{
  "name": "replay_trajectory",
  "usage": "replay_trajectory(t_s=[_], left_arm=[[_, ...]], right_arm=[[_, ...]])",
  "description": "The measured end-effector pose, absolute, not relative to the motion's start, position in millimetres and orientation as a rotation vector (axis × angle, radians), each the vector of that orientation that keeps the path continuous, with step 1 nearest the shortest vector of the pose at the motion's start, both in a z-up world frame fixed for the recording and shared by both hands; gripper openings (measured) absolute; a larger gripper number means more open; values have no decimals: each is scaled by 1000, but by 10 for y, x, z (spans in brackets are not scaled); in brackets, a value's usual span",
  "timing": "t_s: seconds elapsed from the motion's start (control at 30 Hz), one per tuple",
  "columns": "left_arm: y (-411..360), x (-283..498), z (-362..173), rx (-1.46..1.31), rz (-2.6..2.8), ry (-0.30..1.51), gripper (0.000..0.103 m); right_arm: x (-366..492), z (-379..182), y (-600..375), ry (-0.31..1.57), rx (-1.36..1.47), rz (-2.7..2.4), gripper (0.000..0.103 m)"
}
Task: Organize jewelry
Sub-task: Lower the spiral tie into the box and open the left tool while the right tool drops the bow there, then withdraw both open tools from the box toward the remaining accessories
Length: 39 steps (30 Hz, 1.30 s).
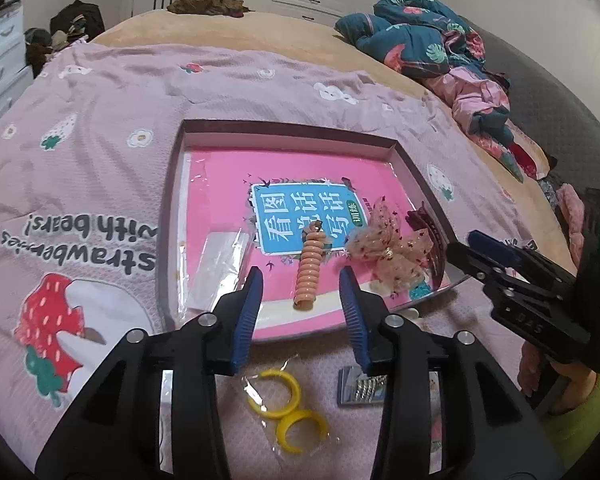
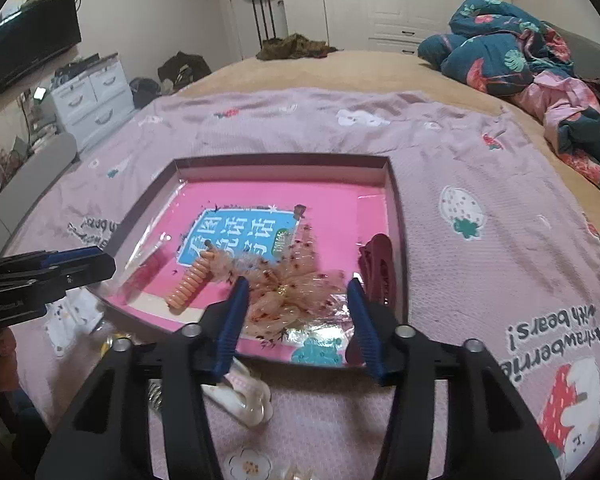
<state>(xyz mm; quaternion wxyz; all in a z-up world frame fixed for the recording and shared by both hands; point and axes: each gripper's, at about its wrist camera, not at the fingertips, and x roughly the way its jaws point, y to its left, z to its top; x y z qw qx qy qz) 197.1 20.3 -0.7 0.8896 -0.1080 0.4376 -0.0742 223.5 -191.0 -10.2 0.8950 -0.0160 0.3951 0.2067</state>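
Observation:
A shallow box (image 1: 284,130) (image 2: 396,204) with a pink printed liner lies on the bed. Inside it lie a peach spiral hair tie (image 1: 308,272) (image 2: 190,280), a sheer pink sequin bow (image 1: 392,248) (image 2: 284,292) and a dark red claw clip (image 1: 428,224) (image 2: 380,264). My left gripper (image 1: 302,280) is open and empty, over the box's near edge with the spiral tie between its fingers. My right gripper (image 2: 296,292) is open and empty, hovering over the bow; it also shows in the left wrist view (image 1: 480,248). Yellow hoops in a clear bag (image 1: 288,408) lie in front of the box.
A lilac strawberry-print blanket (image 1: 100,168) (image 2: 480,168) covers the bed. A small silvery packet (image 1: 360,390) and a white clip (image 2: 244,400) lie on the blanket near the box. Crumpled bedding (image 1: 428,40) (image 2: 520,48) sits at the far right. White drawers (image 2: 88,96) stand left.

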Motion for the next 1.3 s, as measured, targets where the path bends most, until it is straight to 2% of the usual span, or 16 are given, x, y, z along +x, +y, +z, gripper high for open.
replay_trajectory(t_s=[0.13, 0.3, 0.37, 0.43, 0.57, 0.63, 1.3], left_arm=[[226, 1881, 82, -229, -151, 892, 43], [265, 1759, 214, -244, -137, 862, 53], [277, 1723, 267, -249, -131, 850, 59], [309, 1661, 332, -266, -129, 835, 72], [335, 1574, 447, -269, -121, 807, 80], [358, 1525, 512, -275, -115, 789, 88], [535, 1074, 649, -304, -69, 732, 92]], right_arm=[[2101, 38, -2029, 787, -16, 420, 60], [1973, 211, -2145, 749, -9, 405, 64], [1931, 271, -2187, 734, -7, 397, 70], [1884, 338, -2235, 716, 0, 389, 74], [1784, 468, -2306, 687, 7, 384, 76], [1738, 519, -2326, 676, 6, 386, 78], [1259, 673, -2332, 642, -14, 434, 80]])
